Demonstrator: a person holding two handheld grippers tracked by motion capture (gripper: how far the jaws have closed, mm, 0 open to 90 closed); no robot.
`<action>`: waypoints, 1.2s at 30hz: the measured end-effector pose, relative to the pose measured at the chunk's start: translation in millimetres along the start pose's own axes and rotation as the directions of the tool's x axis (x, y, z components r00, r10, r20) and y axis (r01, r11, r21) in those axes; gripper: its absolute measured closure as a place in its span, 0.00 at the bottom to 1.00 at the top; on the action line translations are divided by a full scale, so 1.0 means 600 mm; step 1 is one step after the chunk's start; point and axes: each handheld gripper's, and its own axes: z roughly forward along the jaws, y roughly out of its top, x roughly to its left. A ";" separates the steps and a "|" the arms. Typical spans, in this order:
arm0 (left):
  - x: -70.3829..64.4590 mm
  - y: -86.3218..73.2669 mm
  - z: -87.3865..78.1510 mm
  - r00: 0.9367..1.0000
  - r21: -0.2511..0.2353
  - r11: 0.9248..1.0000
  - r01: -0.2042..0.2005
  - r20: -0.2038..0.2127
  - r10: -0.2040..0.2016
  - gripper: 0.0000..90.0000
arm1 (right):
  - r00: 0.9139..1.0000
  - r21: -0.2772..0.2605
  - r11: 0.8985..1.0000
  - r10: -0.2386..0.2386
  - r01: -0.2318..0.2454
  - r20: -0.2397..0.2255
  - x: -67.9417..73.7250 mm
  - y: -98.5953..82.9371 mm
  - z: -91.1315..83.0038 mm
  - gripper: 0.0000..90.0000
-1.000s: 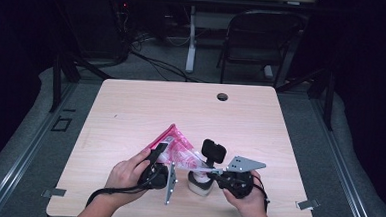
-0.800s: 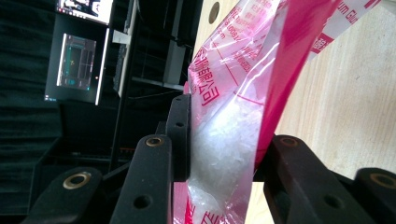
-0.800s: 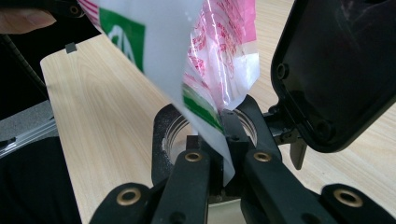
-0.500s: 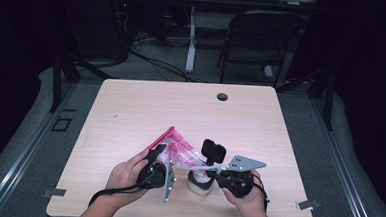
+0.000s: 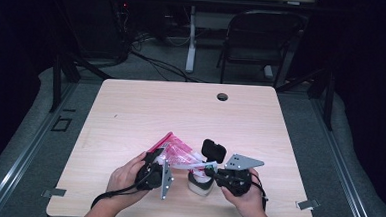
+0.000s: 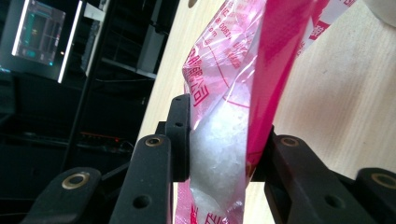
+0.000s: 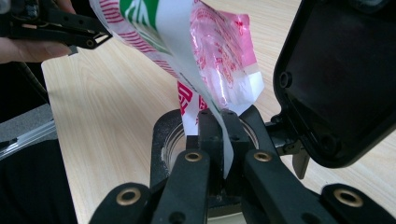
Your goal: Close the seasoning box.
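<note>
A pink and red plastic bag (image 5: pixel 175 150) with white granules hangs between the two grippers near the table's front edge. My left gripper (image 5: pixel 159 159) is shut on the bag's filled part (image 6: pixel 219 140), pressing the granules between its jaws. My right gripper (image 5: pixel 207 168) is shut on a white printed corner of the bag (image 7: pixel 205 93). That corner hangs just over the mouth of a small white jar (image 5: pixel 199 185) with a black rim (image 7: pixel 161 135). The jar's black flip lid (image 7: pixel 341 79) stands open to the right. In the right gripper view the left gripper (image 7: pixel 56 23) shows at the upper left.
The wooden table (image 5: pixel 181 108) has a round cable hole (image 5: pixel 222 96) at the back. A folding chair (image 5: pixel 260 37) and cables stand on the floor beyond the far edge. The person's hands (image 5: pixel 127 177) rest at the front edge.
</note>
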 end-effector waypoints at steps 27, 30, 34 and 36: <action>-0.021 -0.023 0.021 0.984 -0.004 0.988 0.153 0.094 -0.152 0.79 | 1.000 -0.008 1.000 0.000 0.000 -0.007 -0.001 0.006 0.008 1.00; -0.024 -0.026 0.023 0.980 -0.014 0.985 0.173 0.098 -0.171 0.79 | 1.000 -0.008 1.000 0.000 0.000 -0.007 -0.002 0.006 0.008 1.00; -0.025 -0.031 0.026 0.973 -0.018 0.979 0.205 0.116 -0.201 0.80 | 1.000 -0.009 1.000 -0.002 0.002 -0.009 0.000 0.007 0.008 1.00; -0.028 -0.032 0.028 0.970 -0.022 0.976 0.219 0.118 -0.215 0.80 | 1.000 -0.008 1.000 -0.001 0.001 -0.007 0.001 0.007 0.008 1.00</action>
